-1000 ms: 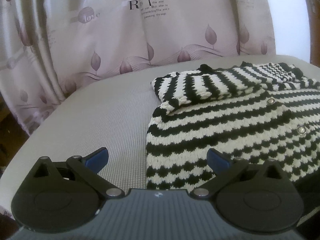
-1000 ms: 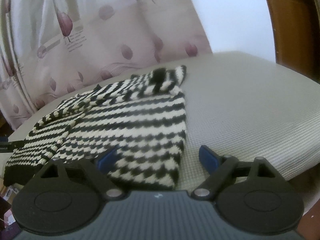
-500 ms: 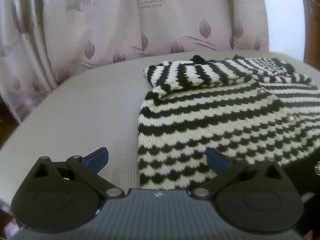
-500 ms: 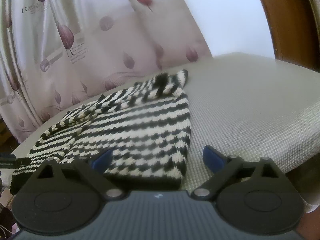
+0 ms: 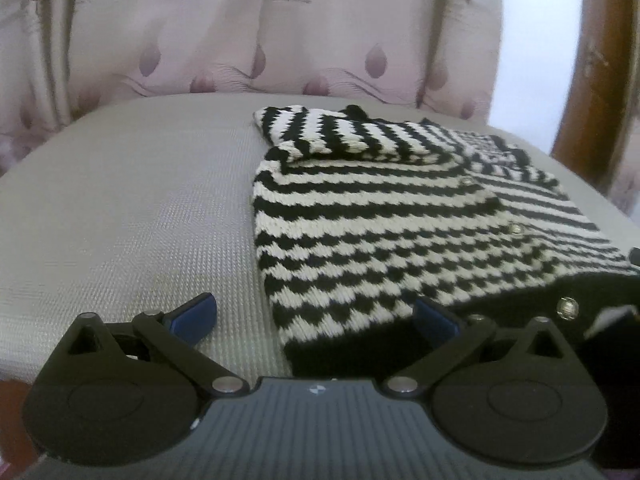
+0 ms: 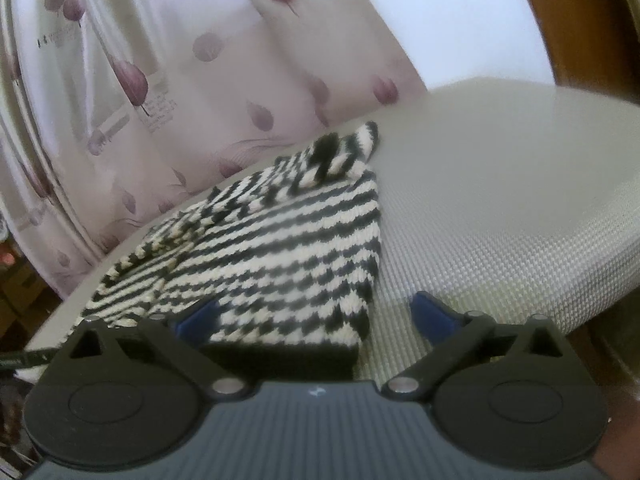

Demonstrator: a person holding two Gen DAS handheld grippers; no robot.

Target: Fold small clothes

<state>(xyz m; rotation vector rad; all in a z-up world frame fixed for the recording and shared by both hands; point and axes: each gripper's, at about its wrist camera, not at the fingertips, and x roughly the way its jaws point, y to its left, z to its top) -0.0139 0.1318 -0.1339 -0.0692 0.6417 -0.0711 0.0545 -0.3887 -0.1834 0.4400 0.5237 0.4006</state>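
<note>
We cannot follow the striped cardigan (image 5: pixel 400 216) to its end: in the left wrist view its right side runs off the picture's edge, and its black bottom hem slips under our left gripper's (image 5: pixel 314 320) housing. A pale scrap (image 5: pixel 608 314) beside the lowest snap is too small to name. In the right wrist view the cardigan's (image 6: pixel 272 256) near hem is likewise covered by our right gripper (image 6: pixel 314 314), and the stripes at its far end smear together. The curtain's (image 6: pixel 160 92) printed words are too blurred to read. A thin dark bar (image 6: pixel 24 358) at the left edge is cut off, so we cannot identify it.
</note>
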